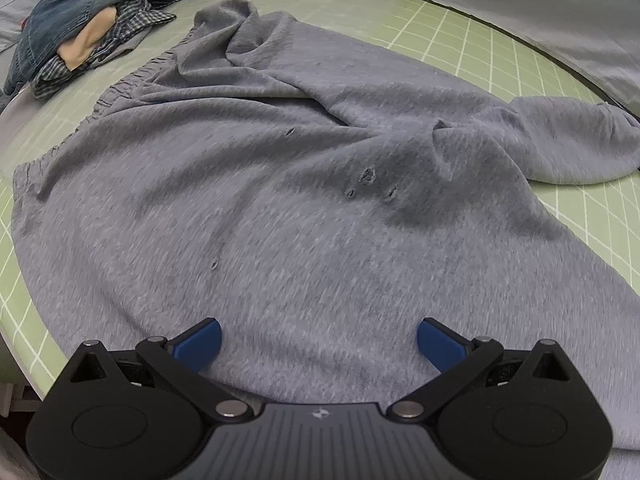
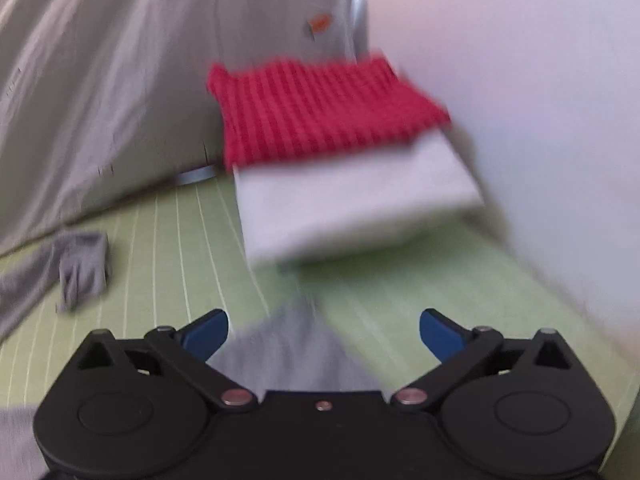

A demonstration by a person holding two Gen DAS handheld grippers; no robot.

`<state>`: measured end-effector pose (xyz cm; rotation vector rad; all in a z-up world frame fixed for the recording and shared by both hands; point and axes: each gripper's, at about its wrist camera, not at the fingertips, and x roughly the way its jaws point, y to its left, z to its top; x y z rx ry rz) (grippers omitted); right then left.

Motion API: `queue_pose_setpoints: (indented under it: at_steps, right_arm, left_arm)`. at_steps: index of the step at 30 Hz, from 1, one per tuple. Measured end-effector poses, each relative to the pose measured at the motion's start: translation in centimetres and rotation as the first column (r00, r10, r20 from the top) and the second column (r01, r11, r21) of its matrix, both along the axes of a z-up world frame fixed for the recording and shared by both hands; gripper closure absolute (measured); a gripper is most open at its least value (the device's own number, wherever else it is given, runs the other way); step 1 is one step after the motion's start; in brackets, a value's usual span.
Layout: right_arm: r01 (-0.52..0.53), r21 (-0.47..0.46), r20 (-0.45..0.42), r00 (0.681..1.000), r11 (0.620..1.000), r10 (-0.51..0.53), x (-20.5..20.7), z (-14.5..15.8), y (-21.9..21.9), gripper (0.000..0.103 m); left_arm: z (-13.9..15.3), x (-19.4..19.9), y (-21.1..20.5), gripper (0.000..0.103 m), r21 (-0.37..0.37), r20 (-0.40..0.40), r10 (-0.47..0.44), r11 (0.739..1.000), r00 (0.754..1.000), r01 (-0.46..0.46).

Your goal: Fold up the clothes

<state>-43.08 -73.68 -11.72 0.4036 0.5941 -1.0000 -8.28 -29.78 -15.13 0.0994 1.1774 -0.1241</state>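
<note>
The grey garment (image 1: pixel 280 184) lies spread and rumpled on the green mat (image 1: pixel 500 52), filling the space ahead of and between the wide-open, empty jaws of the left gripper (image 1: pixel 318 340), while a grey corner (image 2: pixel 296 344) lies between the equally wide and empty jaws of the right gripper (image 2: pixel 324 332). Folding it well likely means taking matching edges with both grippers, smoothing the ridge ahead of the left jaws, then laying it over evenly. I count one grey garment, one jumbled pile (image 1: pixel 88 28) far ahead-left of the left jaws, and, though blurred, apparently two folded pieces, a red knit (image 2: pixel 320 108) on a white piece (image 2: pixel 352 208), ahead of the right jaws.
</note>
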Motion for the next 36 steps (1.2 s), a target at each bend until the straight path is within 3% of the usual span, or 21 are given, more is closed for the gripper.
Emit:
queue_pose_setpoints:
  at_steps: [3,9,18,23,24,25,26,28,33,36]
  right_arm:
    - [0.032,0.082,-0.034,0.999,0.996,-0.03,-2.2,-2.3,0.5,0.0]
    - [0.185,0.129,-0.04,0.983,0.974,-0.181,-5.7,-3.4,1.9,0.0]
    - [0.217,0.219,-0.033,0.976,0.951,-0.215,-6.4,-3.7,4.5,0.001]
    - [0.214,0.256,-0.029,0.977,0.943,-0.213,-5.7,-3.9,5.6,0.02]
    - [0.206,0.257,-0.024,0.978,0.944,-0.207,-5.5,-3.8,5.7,0.031]
    - [0.198,0.259,-0.017,0.979,0.945,-0.201,-5.4,-3.7,5.7,0.052]
    - [0.189,0.271,-0.005,0.981,0.944,-0.195,-5.4,-3.6,5.6,0.06]
    - [0.18,0.254,0.009,0.982,0.95,-0.188,-5.7,-2.6,5.5,0.098]
    - [0.203,0.116,0.018,0.978,0.972,-0.206,-7.0,1.1,5.8,0.102]
    - [0.245,0.094,-0.019,0.97,0.965,-0.244,-8.1,1.7,5.5,0.102]
  left_arm:
    - [0.0,0.1,0.0,0.0,0.001,-0.008,0.012,1.0,1.0,-0.012]
    - [0.0,0.2,0.0,0.0,0.004,-0.026,0.033,0.999,0.999,-0.033]
    - [0.1,0.3,-0.1,0.0,0.004,-0.029,0.059,0.998,0.998,-0.059]
    - [0.1,0.2,-0.2,0.0,0.004,-0.023,0.06,0.998,0.998,-0.06]
    - [0.1,0.2,-0.1,0.0,0.003,-0.02,0.055,0.998,0.998,-0.055]
    - [0.1,0.2,-0.1,0.0,0.002,-0.017,0.051,0.999,0.999,-0.051]
    - [0.1,0.1,-0.1,0.0,0.001,-0.01,0.046,0.999,0.999,-0.046]
    - [0.1,-0.1,-0.1,0.0,-0.002,0.006,0.034,0.999,0.999,-0.034]
    - [0.3,0.3,1.3,0.0,-0.033,-0.003,0.006,0.999,1.0,-0.006]
    - [0.5,0.5,3.3,0.0,-0.078,-0.003,0.033,0.996,0.999,-0.033]
